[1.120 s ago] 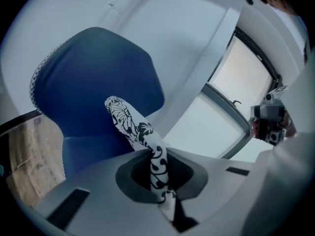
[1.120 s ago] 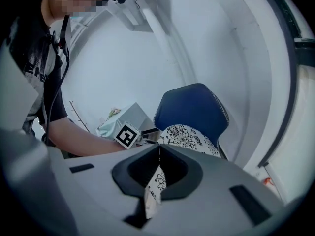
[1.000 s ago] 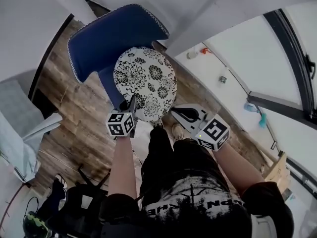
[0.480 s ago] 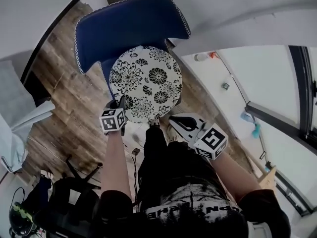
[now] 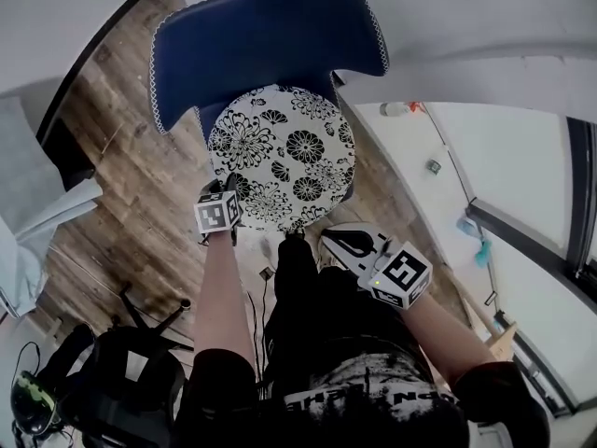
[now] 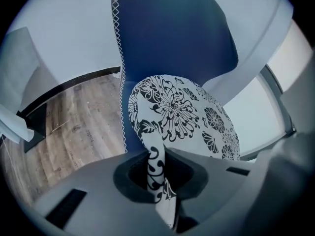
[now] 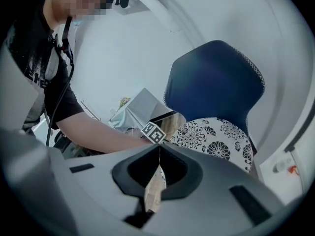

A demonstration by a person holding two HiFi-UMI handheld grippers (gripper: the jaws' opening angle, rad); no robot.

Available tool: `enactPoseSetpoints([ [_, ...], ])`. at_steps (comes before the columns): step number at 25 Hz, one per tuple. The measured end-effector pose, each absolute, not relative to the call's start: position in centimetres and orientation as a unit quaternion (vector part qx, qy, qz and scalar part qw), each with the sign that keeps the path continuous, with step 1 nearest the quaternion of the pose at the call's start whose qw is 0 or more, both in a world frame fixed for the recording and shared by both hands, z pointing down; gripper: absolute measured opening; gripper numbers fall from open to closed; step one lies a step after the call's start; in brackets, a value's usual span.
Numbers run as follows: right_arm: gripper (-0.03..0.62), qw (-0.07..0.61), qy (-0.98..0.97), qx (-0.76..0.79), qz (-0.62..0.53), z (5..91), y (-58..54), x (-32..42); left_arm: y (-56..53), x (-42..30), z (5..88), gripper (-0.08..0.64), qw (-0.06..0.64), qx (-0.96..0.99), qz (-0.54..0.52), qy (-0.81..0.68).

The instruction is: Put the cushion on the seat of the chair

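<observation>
Blue fabric edged with white stitching covers the chair point(image 5: 266, 40), which stands on a wooden plank floor point(image 5: 121, 185) with its curved backrest point(image 5: 280, 26) on the far side from the person. The round cushion point(image 5: 280, 157), white with black flowers, lies over the seat point(image 5: 202, 127) and hides nearly all of it; only thin strips of blue show along the seat's left and right edges. The cushion reaches close to the foot of the backrest, and its near rim overhangs the front edge of the seat. The left hand-held gripper point(image 5: 227, 189) sits at the front-left edge of the seat, pointing steeply down, with its marker cube point(image 5: 217, 215) facing up above a bare forearm point(image 5: 224, 297). In the left gripper view its jaws are clamped on the cushion's rim point(image 6: 156, 173), which is drawn up into a narrow fold between them, while the rest of the cushion point(image 6: 182, 117) spreads out flat in front of the backrest point(image 6: 172, 33). The right hand-held gripper point(image 5: 331, 236) is off the front-right corner of the seat, just beside the cushion's near rim but not touching it. In the right gripper view its jaws point(image 7: 158, 154) are closed tip to tip with nothing between them, and only a sliver of floor shows behind. Beyond them are the cushion point(image 7: 216, 136) and the chair point(image 7: 214, 77).
</observation>
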State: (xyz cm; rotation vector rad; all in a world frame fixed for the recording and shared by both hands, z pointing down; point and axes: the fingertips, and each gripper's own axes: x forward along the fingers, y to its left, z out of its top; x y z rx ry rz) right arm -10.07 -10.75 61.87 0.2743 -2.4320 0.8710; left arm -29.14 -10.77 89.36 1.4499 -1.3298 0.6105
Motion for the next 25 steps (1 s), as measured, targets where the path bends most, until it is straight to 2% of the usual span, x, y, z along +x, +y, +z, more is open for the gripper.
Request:
enactPoseSetpoints([
  [4,0.017,0.271,-0.899,0.096,0.330,62.6,-10.5,-10.4,-10.3,-29.8,90.2,0.053,0.522,0.583,0.256,-0.568],
  [12,0.017,0.265,-0.899,0.076,0.342,63.6,-12.8,-8.4,-11.9,-29.2,91.1,0.244,0.509,0.547,0.304,-0.590],
  [19,0.018,0.268,-0.906,0.065,0.320,62.8,-13.1,-9.2,-11.5,-31.0,88.9,0.258,0.502,0.539,0.307,-0.603],
  [25,0.017,0.258,-0.918,0.056,0.297,60.6,-13.3,-10.2,-13.2,-30.1,83.9,0.255,0.502,0.567,0.225,-0.613],
])
